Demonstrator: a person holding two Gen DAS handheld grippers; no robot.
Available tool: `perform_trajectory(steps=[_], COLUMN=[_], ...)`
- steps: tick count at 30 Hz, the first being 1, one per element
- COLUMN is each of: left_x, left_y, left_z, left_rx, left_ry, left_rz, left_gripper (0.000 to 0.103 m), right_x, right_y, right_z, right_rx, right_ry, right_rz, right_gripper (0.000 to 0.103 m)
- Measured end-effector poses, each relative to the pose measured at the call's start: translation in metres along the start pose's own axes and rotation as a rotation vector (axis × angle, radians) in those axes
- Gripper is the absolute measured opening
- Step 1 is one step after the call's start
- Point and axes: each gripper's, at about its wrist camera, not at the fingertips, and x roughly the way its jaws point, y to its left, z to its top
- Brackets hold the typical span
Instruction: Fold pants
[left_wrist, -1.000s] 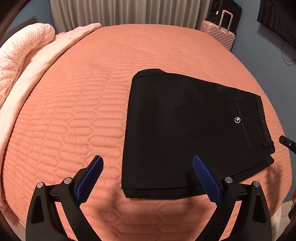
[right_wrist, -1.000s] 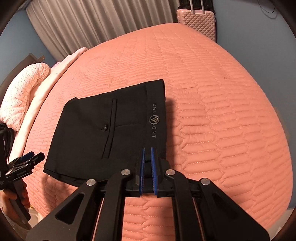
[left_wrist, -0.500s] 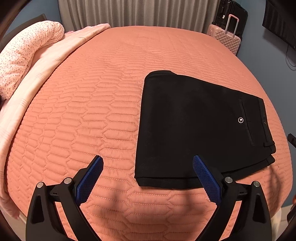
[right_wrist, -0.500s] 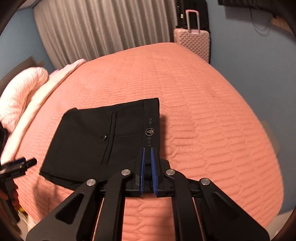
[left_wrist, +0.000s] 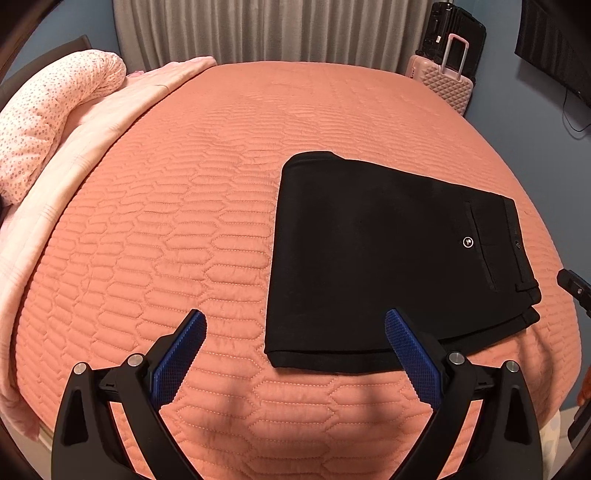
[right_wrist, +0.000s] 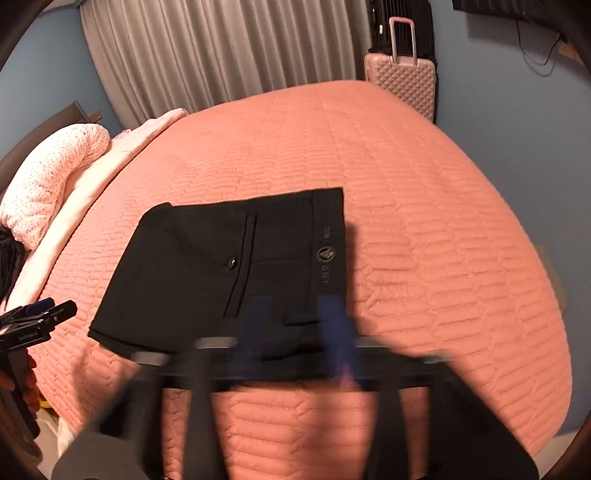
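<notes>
Bed: the bed (left_wrist: 207, 192) under a salmon quilted cover fills both views.
Curtain: grey curtain (right_wrist: 221, 55) hangs behind the bed at 12 o'clock.
Bedding: a pale pink blanket (left_wrist: 92, 140) and dotted pillow (left_wrist: 48, 122) lie along the bed's edge at 10 o'clock.
Pants: black pants (left_wrist: 388, 258) lie folded flat on the bed at 3 o'clock in the left view, waistband (right_wrist: 328, 254) outermost.
Suitcase: pink suitcase (right_wrist: 400, 81) stands past the bed at 1 o'clock.
Left gripper: left gripper (left_wrist: 295, 354) hangs with jaws spread wide, holding nothing, one finger (left_wrist: 410, 358) overlapping the pants' near edge.
Right gripper: right gripper (right_wrist: 295, 332) is smeared by motion; cannot tell its state.
</notes>
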Motion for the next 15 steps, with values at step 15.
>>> perform_trajectory(steps=[15], left_x=[0.091], left_y=[0.034], left_z=[0.037], left_rx=[-0.117], left_ry=[0.179], left_rz=[-0.211], left_gripper=[0.096], right_x=[0.094], right_y=[-0.044], right_z=[0.014], right_rx=[0.094], right_ry=[0.222], right_rz=[0.104], right_gripper=[0.098])
